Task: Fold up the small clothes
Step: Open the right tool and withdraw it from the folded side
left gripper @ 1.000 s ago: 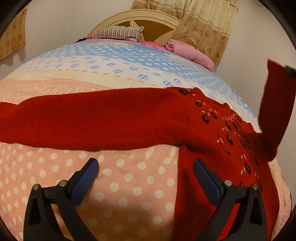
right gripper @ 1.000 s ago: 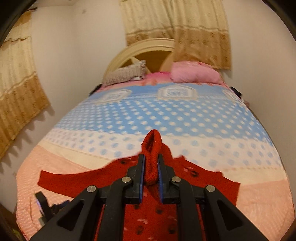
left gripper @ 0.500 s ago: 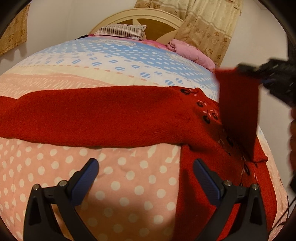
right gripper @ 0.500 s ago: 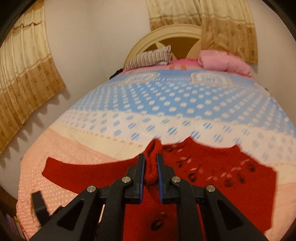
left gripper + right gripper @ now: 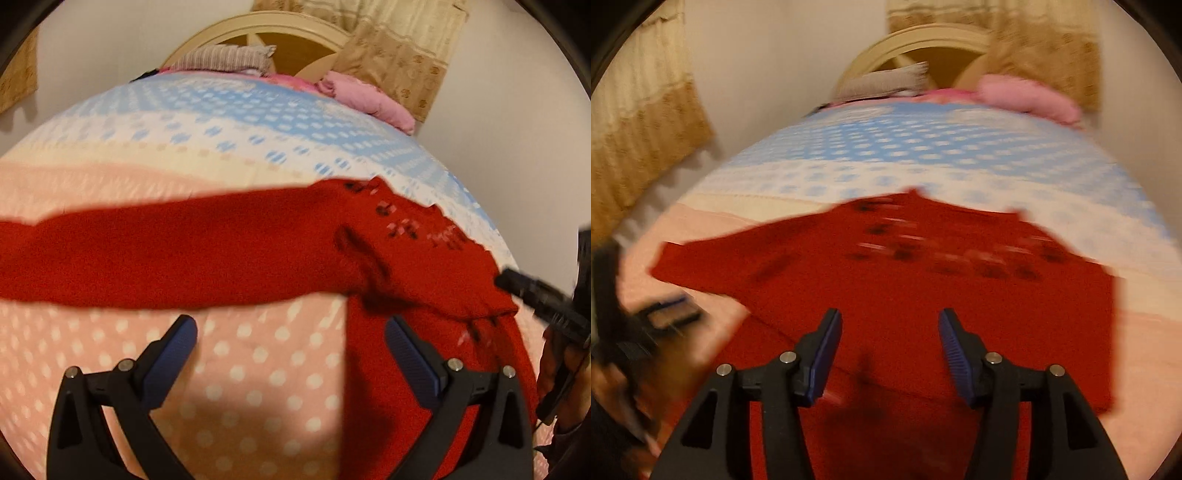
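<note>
My right tool is opening with nothing between its pads, left tool wide and empty; the sweater is soft, limp knit, so I'd pinch the outstretched sleeve's cuff.

No text, label, brand, number or sign can be read in either view. The marks on the red sweater are a blurred dark and pale pattern, not letters, and the bedspread carries only dots.
</note>
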Motion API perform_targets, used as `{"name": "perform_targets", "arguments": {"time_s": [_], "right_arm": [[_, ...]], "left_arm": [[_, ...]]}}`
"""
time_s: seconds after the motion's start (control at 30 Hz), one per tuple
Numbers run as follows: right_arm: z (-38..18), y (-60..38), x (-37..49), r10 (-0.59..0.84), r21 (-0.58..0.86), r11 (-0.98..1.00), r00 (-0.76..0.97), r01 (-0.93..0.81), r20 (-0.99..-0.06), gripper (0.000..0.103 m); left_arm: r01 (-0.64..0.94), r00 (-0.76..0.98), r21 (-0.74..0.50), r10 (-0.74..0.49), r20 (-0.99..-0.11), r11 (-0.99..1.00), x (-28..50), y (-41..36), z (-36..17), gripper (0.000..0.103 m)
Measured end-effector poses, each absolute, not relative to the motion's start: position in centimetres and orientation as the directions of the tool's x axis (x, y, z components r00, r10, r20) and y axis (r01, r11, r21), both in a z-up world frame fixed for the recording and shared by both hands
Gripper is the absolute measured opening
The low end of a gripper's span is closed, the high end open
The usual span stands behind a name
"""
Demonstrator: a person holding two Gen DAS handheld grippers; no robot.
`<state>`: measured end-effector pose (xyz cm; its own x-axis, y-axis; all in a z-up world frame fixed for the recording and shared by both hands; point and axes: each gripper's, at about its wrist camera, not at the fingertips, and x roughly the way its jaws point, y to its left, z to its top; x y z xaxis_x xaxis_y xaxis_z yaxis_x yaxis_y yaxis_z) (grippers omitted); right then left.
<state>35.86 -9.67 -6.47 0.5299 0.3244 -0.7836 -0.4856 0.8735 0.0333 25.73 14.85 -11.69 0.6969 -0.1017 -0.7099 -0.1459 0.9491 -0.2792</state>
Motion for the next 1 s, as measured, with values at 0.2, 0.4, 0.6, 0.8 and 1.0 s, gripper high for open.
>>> {"name": "perform_targets", "arguments": {"time_s": [0.2,0.4,0.6,0.8,1.0], "right_arm": [[-6.3,-19.0,36.5,0.213,0.027,0.952,0.595,-0.306,-0.775,0.056],[-7.9,-24.0,37.6,0.207,0.097,0.972,0.575,-0.216,-0.792,0.056],[-9.3,-25.7,36.2,0.141,0.036,0.979,0.536,-0.202,-0.833,0.056],[-6.6,-24.2,38.0,0.267,0.127,0.955,0.581,-0.27,-0.769,0.056],[-10.7,-22.2,38.4,0.234,0.099,0.951,0.476,-0.292,-0.848,0.057]], "left_arm": [[-0.093,0.708,-0.195,-0.073,-0.702,0.976,29.7,11.6,-9.6,0.103],[-0.078,0.641,0.065,0.101,-0.761,0.995,33.8,7.7,-13.7,0.103],[-0.122,0.601,0.031,0.098,-0.793,0.992,35.1,9.9,-15.2,0.103],[-0.134,0.615,0.053,0.125,-0.778,0.99,35.0,9.5,-15.4,0.103],[-0.17,0.616,0.002,0.109,-0.78,0.985,34.6,10.6,-15.5,0.103]]}}
